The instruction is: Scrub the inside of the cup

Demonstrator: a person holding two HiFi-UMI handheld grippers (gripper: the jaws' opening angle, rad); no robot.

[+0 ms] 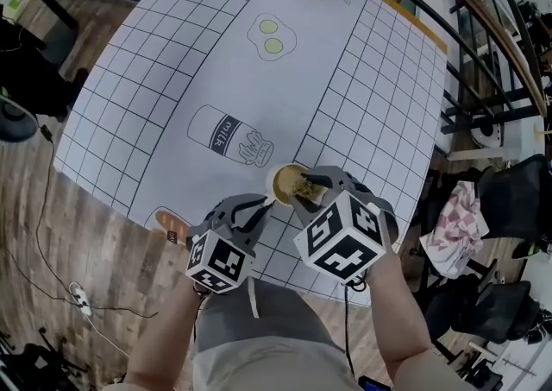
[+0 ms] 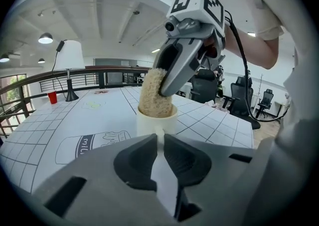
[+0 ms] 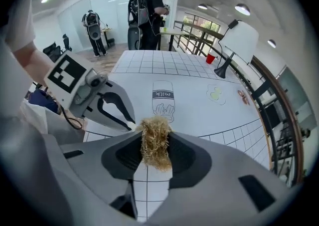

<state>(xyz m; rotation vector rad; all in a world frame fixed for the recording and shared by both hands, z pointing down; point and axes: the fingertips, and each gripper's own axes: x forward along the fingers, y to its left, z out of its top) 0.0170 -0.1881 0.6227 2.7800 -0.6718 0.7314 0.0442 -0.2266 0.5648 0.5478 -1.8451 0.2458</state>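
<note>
Tablecloth (image 1: 172,61) with grid print, open office: left claw (image 2: 159,142) seemingly pinches cup (image 2: 157,124), right claw (image 1: 306,184) clamps scrubber (image 3: 155,147).

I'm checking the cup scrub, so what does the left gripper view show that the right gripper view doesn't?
Only the left gripper view shows the cup, with the scrubber standing in it. Only the right gripper view shows the left gripper from outside and two people in the background. Both show the scrubber clamped in the right gripper, the gridded tablecloth and the red cup.
</note>
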